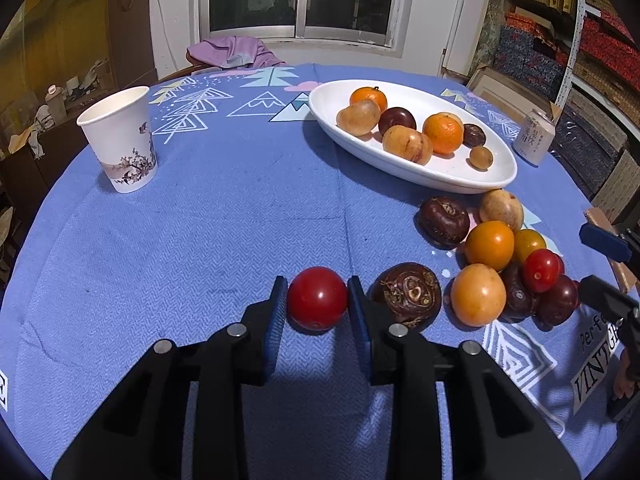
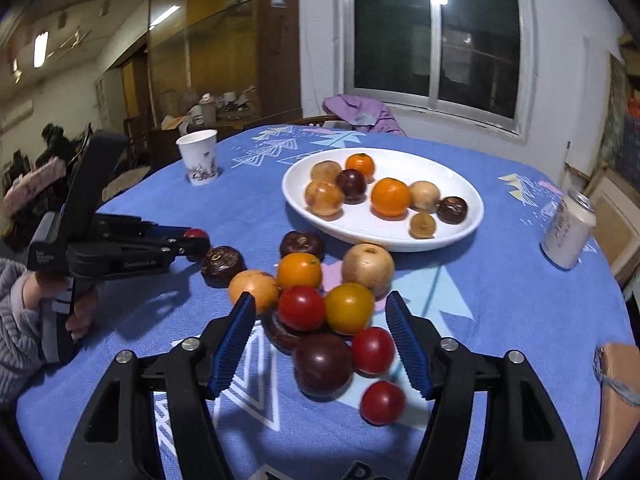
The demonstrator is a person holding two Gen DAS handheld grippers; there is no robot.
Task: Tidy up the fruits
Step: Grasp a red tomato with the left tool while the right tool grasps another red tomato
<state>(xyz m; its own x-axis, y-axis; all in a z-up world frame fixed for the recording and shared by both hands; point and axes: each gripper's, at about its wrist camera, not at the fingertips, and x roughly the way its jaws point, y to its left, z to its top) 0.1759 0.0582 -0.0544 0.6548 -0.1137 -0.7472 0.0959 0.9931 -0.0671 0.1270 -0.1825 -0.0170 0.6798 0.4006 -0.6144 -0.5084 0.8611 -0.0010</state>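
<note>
1. The left gripper [image 1: 317, 300] clamps a red tomato [image 1: 317, 298] between its blue pads, low on the blue tablecloth [image 1: 240, 208].
2. Just right of it lies a dark water chestnut [image 1: 408, 294], then a heap of loose fruit [image 1: 504, 256].
3. Farther off, a white oval dish [image 1: 496, 178] holds oranges and other fruit.
4. A paper cup [image 1: 120, 140] stands far left.
5. A drink can [image 1: 534, 136] stands far right.
</note>
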